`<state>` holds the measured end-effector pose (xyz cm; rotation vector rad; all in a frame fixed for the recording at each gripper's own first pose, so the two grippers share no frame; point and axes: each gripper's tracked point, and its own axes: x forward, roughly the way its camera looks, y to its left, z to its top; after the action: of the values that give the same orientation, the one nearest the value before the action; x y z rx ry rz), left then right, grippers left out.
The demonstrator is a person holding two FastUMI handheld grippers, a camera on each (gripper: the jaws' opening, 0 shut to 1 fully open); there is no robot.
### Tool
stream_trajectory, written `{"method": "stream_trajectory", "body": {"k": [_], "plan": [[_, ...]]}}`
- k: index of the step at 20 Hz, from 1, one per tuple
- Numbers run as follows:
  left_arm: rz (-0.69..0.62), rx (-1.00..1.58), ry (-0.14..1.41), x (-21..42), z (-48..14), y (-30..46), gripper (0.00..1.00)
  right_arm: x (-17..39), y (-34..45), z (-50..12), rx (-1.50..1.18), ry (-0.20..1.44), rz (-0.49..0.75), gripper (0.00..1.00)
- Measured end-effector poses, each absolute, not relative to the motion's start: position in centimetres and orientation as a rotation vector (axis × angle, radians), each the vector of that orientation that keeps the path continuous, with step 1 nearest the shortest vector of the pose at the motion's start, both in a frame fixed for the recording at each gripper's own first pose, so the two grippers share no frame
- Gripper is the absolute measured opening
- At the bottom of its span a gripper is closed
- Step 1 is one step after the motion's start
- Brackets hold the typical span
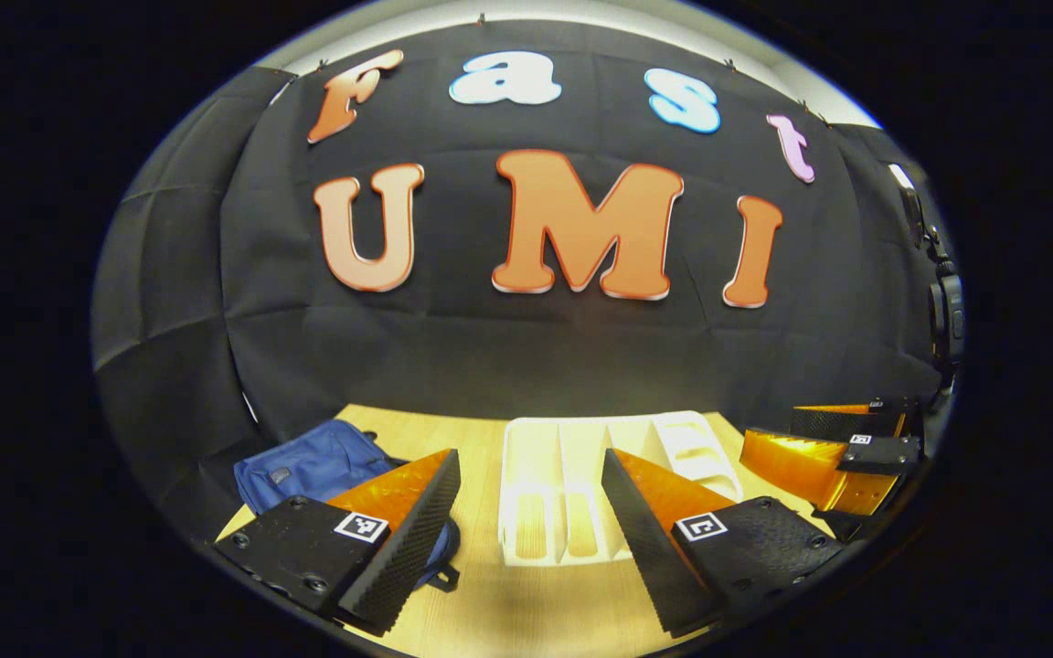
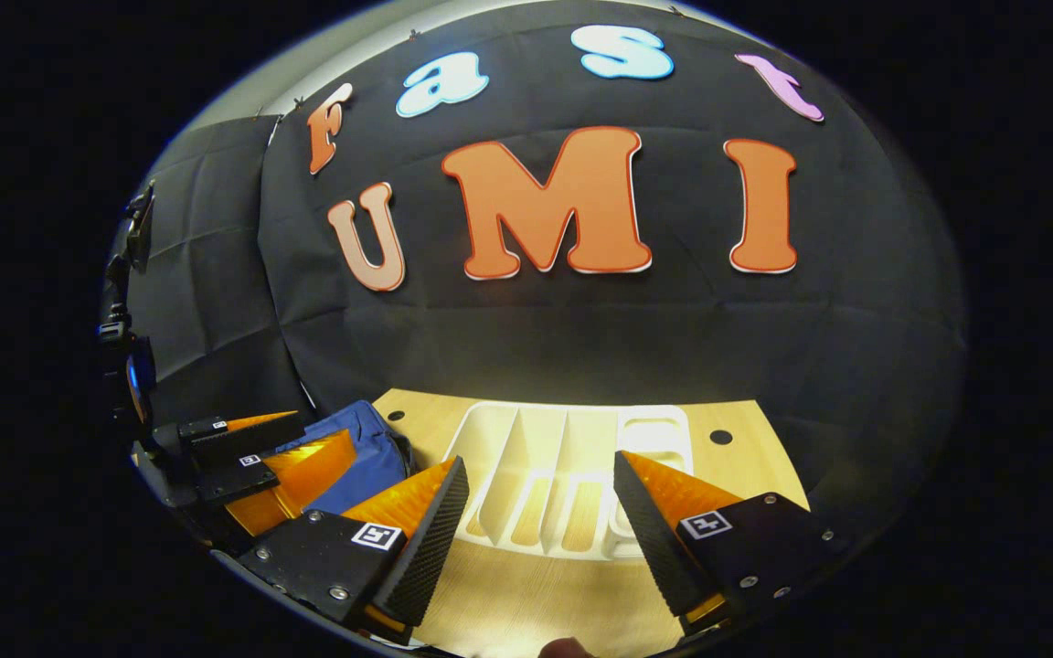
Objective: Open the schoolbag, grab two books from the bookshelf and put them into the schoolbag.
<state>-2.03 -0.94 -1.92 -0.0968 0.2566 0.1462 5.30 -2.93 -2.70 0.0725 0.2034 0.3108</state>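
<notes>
The white bookshelf [image 1: 572,484] lies flat on the wooden bench [image 1: 526,603], its slots showing bare wood. The left tool [image 1: 526,521] hangs above its near end with jaws spread wide. The blue schoolbag [image 1: 316,461] lies just left of the bookshelf. The right tool [image 1: 833,448] hovers right of the bookshelf.

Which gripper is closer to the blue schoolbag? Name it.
The left gripper: the right gripper view shows it right over the blue schoolbag, while the right gripper faces the white bookshelf farther along.

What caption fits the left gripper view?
Open left gripper hovers over the wooden table, facing a white bookshelf beside a blue schoolbag.
</notes>
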Motion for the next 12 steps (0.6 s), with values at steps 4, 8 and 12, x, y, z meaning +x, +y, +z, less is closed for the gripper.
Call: {"method": "stream_trajectory", "body": {"k": [4, 8, 12], "plan": [[0.142, -0.048, 0.108, -2.5, 0.3, -1.1, 0.98, 4.8, -4.2, -0.4, 0.056, 0.113, 0.275, 0.94], [0.126, -0.034, 0.035, -2.6, 2.7, -1.5, 0.96, 4.8, -4.5, 0.6, 0.039, 0.076, 0.236, 0.94], [0.125, -0.067, -0.026, -2.5, 4.5, -0.8, 0.96, 4.7, -4.3, 1.1, 0.060, 0.055, 0.219, 0.94]]}}
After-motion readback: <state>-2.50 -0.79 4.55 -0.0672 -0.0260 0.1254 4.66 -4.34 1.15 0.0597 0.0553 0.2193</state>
